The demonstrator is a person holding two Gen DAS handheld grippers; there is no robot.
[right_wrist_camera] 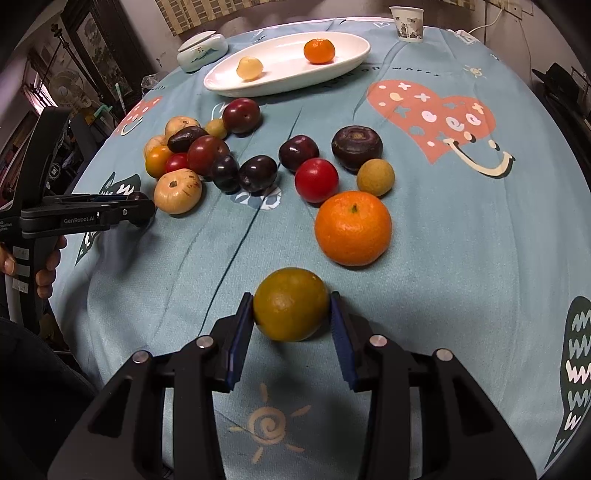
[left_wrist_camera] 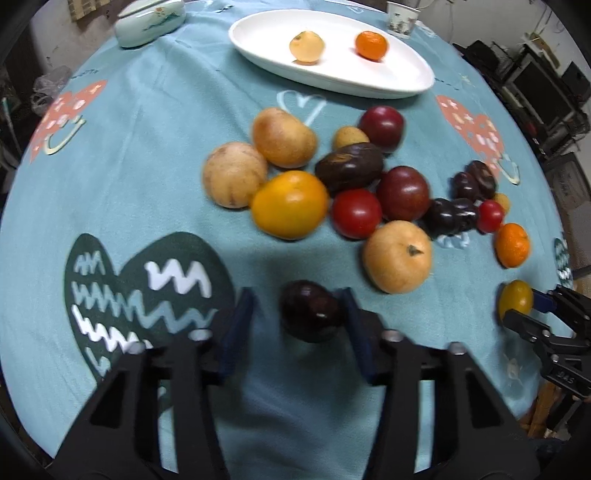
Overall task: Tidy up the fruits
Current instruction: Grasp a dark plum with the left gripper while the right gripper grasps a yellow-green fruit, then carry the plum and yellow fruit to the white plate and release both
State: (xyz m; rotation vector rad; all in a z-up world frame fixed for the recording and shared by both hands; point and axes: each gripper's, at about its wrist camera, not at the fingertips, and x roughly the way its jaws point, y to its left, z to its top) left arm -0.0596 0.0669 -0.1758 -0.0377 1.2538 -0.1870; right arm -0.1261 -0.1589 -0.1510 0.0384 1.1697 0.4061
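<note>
Between the blue pads of the right gripper (right_wrist_camera: 291, 325), nearest its camera, a yellow-green fruit (right_wrist_camera: 291, 303) sits on the tablecloth (right_wrist_camera: 461, 229); the pads press against both its flanks, so the jaws are closed on it. In the left wrist view the left gripper (left_wrist_camera: 299, 325) straddles a dark plum (left_wrist_camera: 309, 311). The right-hand pad touches the plum, but a strip of cloth shows between the plum and the left-hand pad, so the jaws look narrow and not fully clamped; that view is blurred, so the contact is hard to judge.

Just beyond the held fruit lies a large orange (right_wrist_camera: 352, 228), then a red tomato (right_wrist_camera: 316, 180) and a tan round fruit (right_wrist_camera: 375, 177). Further off, the main heap (left_wrist_camera: 332, 184) of pears, plums and tomatoes lies tightly packed. At the far side stands the white oval dish (right_wrist_camera: 354, 55), holding a pale fruit (right_wrist_camera: 249, 68) and a small orange (right_wrist_camera: 319, 51), with a paper cup (right_wrist_camera: 406, 23) and a lidded bowl (right_wrist_camera: 201, 50) near it.

The likely trouble is the plum: gripped off-centre on a smooth round skin, it could squirt out on lifting and roll into the heap, scattering it. Carrying either fruit low across the heap could knock others, and a drop onto the shallow dish could set the fruit already there rolling.
</note>
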